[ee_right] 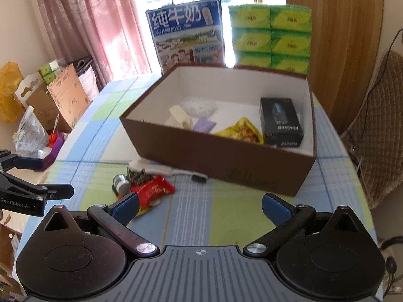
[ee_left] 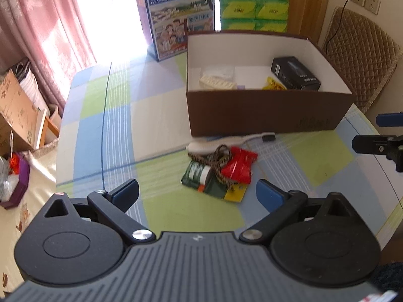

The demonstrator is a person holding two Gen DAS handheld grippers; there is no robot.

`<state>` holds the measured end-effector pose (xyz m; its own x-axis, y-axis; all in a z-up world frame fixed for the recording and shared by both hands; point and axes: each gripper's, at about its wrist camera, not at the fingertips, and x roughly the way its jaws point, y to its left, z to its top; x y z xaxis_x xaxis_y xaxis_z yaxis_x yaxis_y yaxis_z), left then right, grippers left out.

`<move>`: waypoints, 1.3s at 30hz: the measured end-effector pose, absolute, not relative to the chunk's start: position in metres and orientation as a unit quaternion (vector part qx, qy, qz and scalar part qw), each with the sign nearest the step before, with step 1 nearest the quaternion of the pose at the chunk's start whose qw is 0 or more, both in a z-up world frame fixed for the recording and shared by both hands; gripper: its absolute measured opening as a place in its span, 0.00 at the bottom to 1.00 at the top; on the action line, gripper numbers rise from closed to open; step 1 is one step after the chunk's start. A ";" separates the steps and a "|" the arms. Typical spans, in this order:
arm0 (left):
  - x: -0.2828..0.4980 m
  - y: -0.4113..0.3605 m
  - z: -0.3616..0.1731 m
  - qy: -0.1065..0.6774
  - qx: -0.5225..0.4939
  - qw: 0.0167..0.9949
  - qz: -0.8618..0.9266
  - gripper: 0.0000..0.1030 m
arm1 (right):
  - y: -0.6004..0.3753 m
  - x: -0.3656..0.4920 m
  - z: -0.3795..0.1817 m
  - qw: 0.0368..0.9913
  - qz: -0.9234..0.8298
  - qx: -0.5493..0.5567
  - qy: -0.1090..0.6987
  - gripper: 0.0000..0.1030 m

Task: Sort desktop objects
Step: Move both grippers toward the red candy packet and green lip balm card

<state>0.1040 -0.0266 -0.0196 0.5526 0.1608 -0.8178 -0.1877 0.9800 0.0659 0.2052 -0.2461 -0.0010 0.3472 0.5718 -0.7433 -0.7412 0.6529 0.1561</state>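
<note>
Sunlight is pouring through the pink curtains behind a milk carton (ee_left: 173,17) and a stack of green tissue packs (ee_left: 253,2), washing out the far end of the checked tablecloth (ee_left: 100,115). I am holding the left gripper (ee_left: 197,193) low over the cloth with its jaws spread wide and nothing between them, aimed at the little heap just in front of the brown box (ee_left: 267,115). That heap is lying tangled: a red snack packet (ee_left: 239,164) overlapping a green packet (ee_left: 201,178), a patterned cord (ee_left: 220,162) looping across both, and a white brush (ee_left: 221,142) resting against the box's near wall. My right gripper (ee_right: 200,209) is hovering beside it, likewise wide open and empty. Inside the box a black carton (ee_right: 280,122) and a yellow snack bag (ee_right: 243,132) are already sitting. I judge the cord is the hazard: closing on one packet could snag it and drag its neighbours along.
</note>
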 end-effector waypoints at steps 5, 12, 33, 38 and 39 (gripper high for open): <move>0.099 -0.027 -0.030 0.473 -0.019 0.875 0.104 0.95 | -0.244 0.203 -0.015 0.808 0.399 -0.107 0.420 0.98; 0.095 -0.025 -0.042 0.488 -0.019 0.865 0.115 0.95 | -0.237 0.200 -0.033 0.797 0.397 -0.111 0.442 0.98; 0.102 -0.012 -0.072 0.501 -0.013 0.858 0.111 0.94 | -0.219 0.212 -0.068 0.784 0.381 -0.119 0.475 0.98; 0.107 -0.009 -0.077 0.505 -0.010 0.856 0.107 0.94 | -0.215 0.219 -0.073 0.785 0.375 -0.118 0.479 0.98; 0.108 -0.008 -0.078 0.505 -0.009 0.856 0.105 0.93 | -0.214 0.221 -0.075 0.785 0.374 -0.118 0.480 0.98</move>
<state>0.1083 -0.0084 -0.0782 0.4671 0.1714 -0.8675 -0.1895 0.9776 0.0912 0.2209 -0.2142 -0.0748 0.2601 0.4738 -0.8413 -0.6998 0.6929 0.1739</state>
